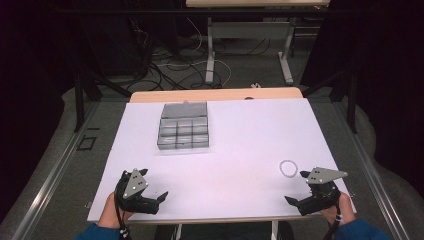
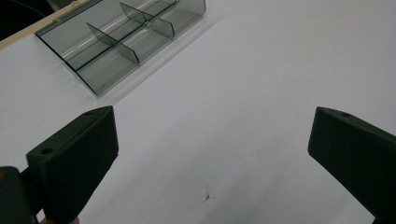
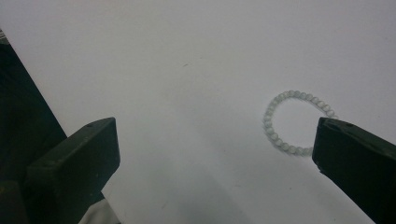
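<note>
A clear grey organiser box with several compartments sits on the white sheet toward the back left; its near corner lies up and left of my left jaws. A small white bead bracelet lies flat near the front right. My left gripper rests open at the front left edge, nothing between its jaws. My right gripper is open at the front right, just short of the bracelet, which lies beside its right jaw. The left gripper and right gripper both show wide-spread jaws.
A white sheet covers the wooden table. Beyond the table stand another table's legs and loose cables on the floor. The table's dark edge runs along the left of the right gripper view.
</note>
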Available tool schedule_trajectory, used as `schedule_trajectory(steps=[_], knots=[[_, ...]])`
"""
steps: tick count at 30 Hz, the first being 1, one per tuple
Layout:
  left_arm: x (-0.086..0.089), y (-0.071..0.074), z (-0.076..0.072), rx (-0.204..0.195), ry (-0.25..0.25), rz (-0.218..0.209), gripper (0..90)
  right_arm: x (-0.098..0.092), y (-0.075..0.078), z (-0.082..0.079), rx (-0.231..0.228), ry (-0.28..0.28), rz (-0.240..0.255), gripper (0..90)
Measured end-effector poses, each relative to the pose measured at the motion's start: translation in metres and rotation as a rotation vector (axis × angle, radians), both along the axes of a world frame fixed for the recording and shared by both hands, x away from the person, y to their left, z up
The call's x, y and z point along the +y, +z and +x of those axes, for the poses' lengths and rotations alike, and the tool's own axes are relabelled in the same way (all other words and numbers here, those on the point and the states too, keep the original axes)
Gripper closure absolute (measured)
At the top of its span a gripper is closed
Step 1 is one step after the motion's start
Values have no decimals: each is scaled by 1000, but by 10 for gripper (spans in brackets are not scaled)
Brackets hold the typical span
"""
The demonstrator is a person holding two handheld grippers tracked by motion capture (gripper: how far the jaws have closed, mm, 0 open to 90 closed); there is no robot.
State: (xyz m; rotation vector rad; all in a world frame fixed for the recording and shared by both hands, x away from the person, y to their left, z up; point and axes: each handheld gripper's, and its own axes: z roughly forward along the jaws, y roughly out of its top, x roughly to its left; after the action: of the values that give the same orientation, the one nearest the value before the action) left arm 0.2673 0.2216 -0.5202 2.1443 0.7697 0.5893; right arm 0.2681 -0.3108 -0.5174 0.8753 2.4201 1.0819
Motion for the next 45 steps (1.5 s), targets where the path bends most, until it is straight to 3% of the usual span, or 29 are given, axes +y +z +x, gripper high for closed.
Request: schedule_trajectory(steps=[21, 31, 40, 45], knots=[[-2, 0, 0, 5, -6, -15, 16, 0, -1, 3, 2, -6, -12, 11], [-2, -1, 1, 13, -12, -9, 16, 0, -3, 8, 17, -54, -31, 8], [-2, -2, 0, 16, -22, 4, 15, -1, -5, 18, 28, -57, -61, 7], [-3, -2, 1, 16, -24, 10, 15, -5, -5, 23, 31, -97, -40, 7]])
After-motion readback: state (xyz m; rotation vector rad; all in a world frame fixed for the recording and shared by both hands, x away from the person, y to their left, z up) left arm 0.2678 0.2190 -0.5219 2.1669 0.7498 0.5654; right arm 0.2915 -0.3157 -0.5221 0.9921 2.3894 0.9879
